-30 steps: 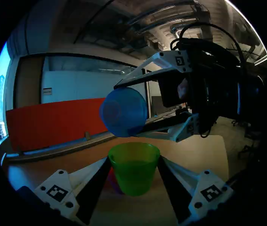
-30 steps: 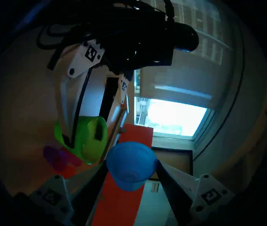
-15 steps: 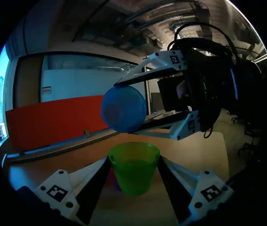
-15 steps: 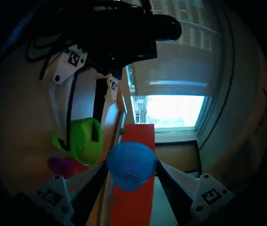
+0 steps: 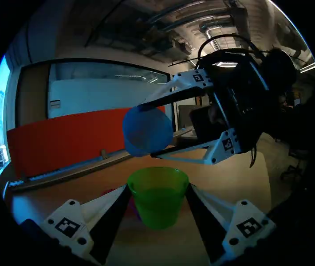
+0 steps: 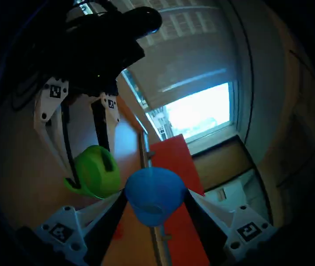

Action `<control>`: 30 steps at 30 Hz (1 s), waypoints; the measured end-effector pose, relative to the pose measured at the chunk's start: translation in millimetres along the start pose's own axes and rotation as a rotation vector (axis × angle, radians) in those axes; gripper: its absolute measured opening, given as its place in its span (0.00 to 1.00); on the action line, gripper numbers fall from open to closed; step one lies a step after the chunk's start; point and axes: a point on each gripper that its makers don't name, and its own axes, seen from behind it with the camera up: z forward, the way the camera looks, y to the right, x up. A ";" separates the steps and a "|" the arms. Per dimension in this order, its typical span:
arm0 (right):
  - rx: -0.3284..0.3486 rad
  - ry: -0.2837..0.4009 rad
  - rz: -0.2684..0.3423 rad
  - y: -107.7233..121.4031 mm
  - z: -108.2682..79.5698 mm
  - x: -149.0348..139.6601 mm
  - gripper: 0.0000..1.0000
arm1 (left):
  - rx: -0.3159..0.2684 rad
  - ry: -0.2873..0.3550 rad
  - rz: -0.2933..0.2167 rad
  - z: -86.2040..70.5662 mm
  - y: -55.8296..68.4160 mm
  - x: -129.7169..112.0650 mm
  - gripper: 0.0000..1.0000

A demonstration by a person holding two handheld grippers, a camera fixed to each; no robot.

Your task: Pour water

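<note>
In the left gripper view, my left gripper [image 5: 157,191] clamps the green cup [image 5: 158,201]. At 12 o'clock my right gripper [image 5: 146,131] clamps the tilted blue cup [image 5: 148,128].

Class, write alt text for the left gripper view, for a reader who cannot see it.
The left gripper grips an upright green cup, part full of liquid, over a wooden table. Above it the right gripper holds a tilted blue cup, with a red wall panel behind.

- The green cup [image 5: 158,197] looked like smooth, translucent plastic.
- The blue cup [image 5: 147,131] was translucent plastic too.
- The tabletop [image 5: 242,177] looked like smooth, matt wood.
</note>
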 end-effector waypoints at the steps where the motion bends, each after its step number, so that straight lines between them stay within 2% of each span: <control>1: 0.000 -0.002 0.025 -0.8 0.1 -1.8 0.93 | 0.000 -0.002 0.000 -0.1 -0.3 -0.7 0.86; 21: 0.061 -0.070 0.583 -35.6 -2.6 -37.2 0.93 | 0.004 -0.067 -0.017 -1.2 -12.1 -20.8 0.86; 26: 0.097 -0.096 0.701 -48.5 -1.4 -44.7 0.93 | 0.006 -0.079 -0.021 -0.2 -16.6 -24.6 0.86; 30: 0.120 -0.118 0.761 -57.7 -1.2 -50.4 0.93 | 0.006 -0.100 -0.023 1.3 -19.9 -30.1 0.86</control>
